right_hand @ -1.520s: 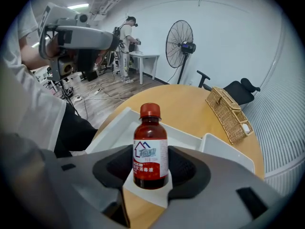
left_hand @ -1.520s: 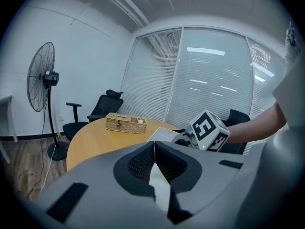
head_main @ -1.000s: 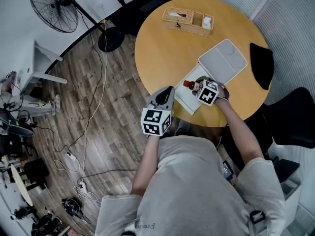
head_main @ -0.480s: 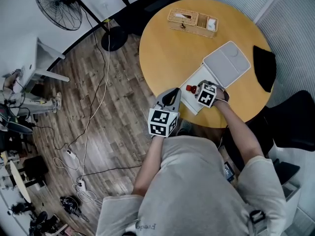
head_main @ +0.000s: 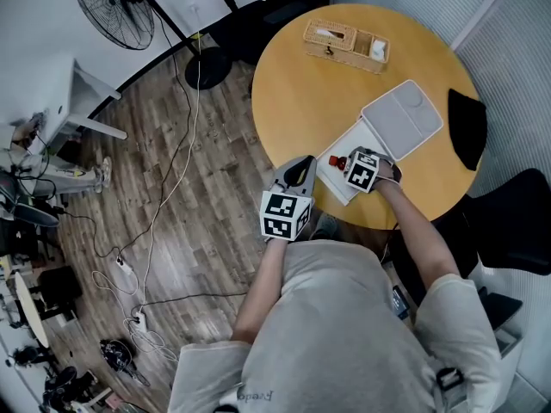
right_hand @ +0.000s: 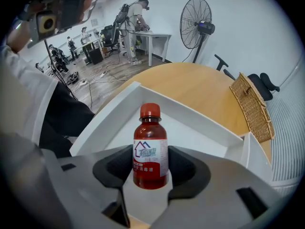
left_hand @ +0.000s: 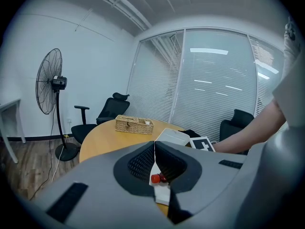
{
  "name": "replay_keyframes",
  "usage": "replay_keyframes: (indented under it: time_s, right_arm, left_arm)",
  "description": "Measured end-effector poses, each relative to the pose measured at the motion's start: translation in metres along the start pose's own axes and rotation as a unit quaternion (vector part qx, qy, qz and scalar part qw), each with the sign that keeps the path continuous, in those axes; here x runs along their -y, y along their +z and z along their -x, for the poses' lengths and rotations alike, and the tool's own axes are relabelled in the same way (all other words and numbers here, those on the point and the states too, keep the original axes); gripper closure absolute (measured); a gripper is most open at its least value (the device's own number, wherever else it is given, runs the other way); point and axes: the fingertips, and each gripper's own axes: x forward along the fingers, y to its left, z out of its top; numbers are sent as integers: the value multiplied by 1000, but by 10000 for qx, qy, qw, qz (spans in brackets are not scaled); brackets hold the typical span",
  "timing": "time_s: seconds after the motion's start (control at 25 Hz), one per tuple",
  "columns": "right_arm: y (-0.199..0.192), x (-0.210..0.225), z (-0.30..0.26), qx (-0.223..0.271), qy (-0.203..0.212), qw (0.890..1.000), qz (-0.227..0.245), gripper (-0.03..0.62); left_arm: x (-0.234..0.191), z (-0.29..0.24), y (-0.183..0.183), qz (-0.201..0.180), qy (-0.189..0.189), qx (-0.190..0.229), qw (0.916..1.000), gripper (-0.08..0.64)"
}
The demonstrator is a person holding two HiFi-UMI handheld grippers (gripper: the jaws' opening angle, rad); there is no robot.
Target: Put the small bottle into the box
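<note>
Head view: a person stands at a round wooden table [head_main: 293, 76] with a gripper in each hand. The right gripper [head_main: 347, 163] reaches over the open white box [head_main: 355, 138], whose lid [head_main: 402, 119] lies flat beside it, and the small bottle [head_main: 336, 161] shows at its tip with the red cap pointing toward the left gripper [head_main: 301, 163], which hangs at the table's near edge, just beside the box. A wicker basket [head_main: 346, 40] sits at the far side of the table, well apart. Left gripper view: the two jaws meet with nothing between them; below them the red cap and a corner of the box show. Right gripper view: the jaws are clamped on both sides of the bottle's labelled body, cap away from the camera, above the box's white interior. Whether the bottle touches the box floor cannot be told.
</note>
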Motion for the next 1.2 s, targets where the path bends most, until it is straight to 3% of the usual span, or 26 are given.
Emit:
replay_keyframes:
  time_s: [0.36,0.6,1.2]
  right_arm:
    - [-4,-6,-1,-27,67,9999,141,367]
    - [-4,-10,-1,-182,34,9982,575,367]
    - [-8,-20,-11,-218,152,9977,622,364]
  left_arm:
    - [3,0,-2,55,22,-2,10000,531]
    - [3,1,-4,47,33,-27,10000,531]
    - [2,-1,-7,21,70,40,10000,531]
